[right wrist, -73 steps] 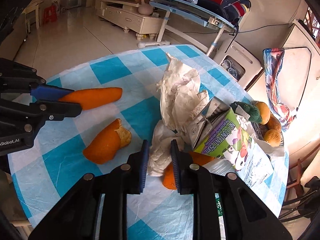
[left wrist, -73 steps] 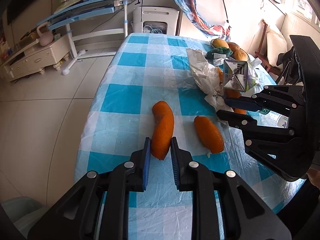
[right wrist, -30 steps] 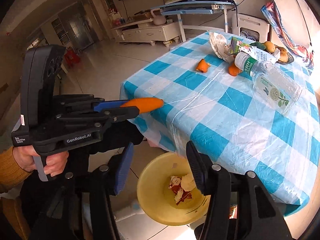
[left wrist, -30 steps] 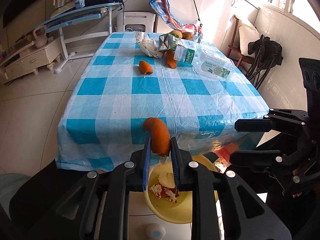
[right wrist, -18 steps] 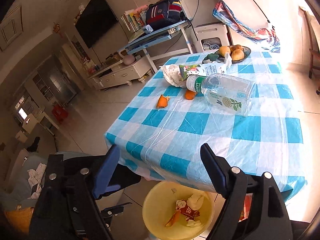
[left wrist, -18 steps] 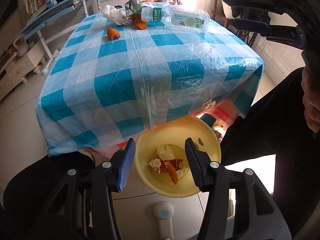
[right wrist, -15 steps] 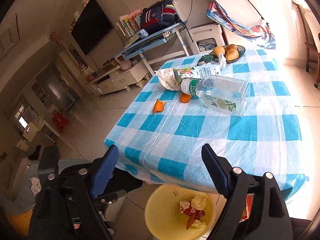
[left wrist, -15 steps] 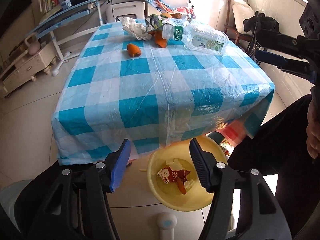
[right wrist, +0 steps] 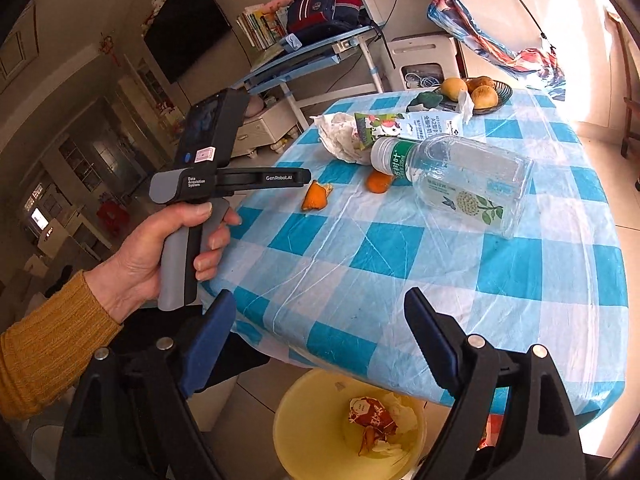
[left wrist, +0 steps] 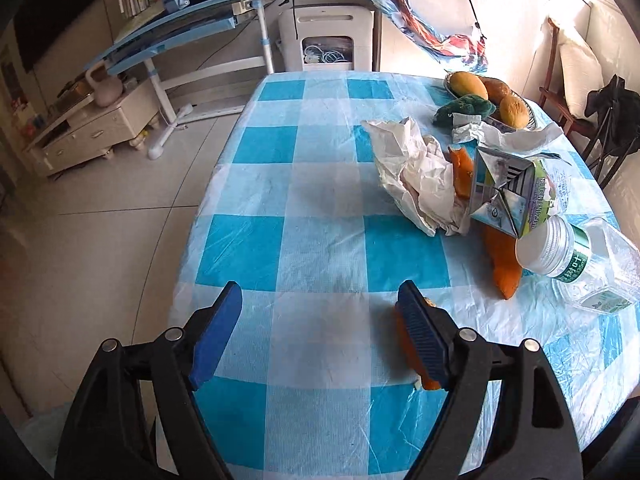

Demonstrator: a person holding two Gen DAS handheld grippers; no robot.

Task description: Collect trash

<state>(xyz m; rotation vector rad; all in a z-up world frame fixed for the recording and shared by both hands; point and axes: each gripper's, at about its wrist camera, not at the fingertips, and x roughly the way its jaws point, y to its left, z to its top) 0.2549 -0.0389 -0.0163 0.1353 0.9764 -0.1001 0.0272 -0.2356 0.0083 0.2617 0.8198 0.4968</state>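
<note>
My left gripper is open and empty, low over the checked table; an orange peel lies just behind its right finger. A second peel, crumpled white paper, a milk carton and a clear plastic bottle lie to the right. My right gripper is open and empty, held off the table's near edge above the yellow bin, which holds wrappers and peel. The near peel, bottle and left gripper's body show there too.
A fruit bowl with a green cloth beside it sits at the table's far right. A tilted blue desk, a white appliance and a low cabinet stand beyond. A chair is at the right.
The left gripper dropped its orange peel into the yellow bin, opened, and moved back over the table near another peel. The right gripper opened wide and stays above the bin.
</note>
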